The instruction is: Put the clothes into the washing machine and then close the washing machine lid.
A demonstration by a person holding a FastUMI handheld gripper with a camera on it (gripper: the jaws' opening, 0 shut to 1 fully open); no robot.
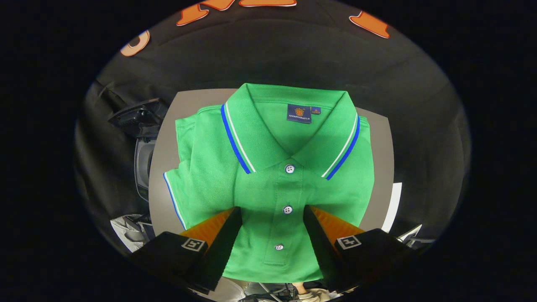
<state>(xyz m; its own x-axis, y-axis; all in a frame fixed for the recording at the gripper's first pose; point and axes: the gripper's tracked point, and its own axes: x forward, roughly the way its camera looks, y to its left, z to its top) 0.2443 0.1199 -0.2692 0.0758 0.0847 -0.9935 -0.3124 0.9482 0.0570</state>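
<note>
- The shirt [268,176] lies folded on a grey table [165,138], collar away from the gripper [272,214], placket between the fingers
- The gripper's jaws are spread apart above the shirt's lower half; whether the tips touch the cloth I cannot tell, and nothing is pinched
- Progress: barely begun, by my reading; the shirt is not yet grasped, and loading it and shutting the lid are both left
- A dark machine [140,126] stands left of the table, likely the washer, though its opening is hard to make out
- A white sheet [395,205] pokes out at the table's right edge
- Nothing lies on the shirt to block a grasp
</note>
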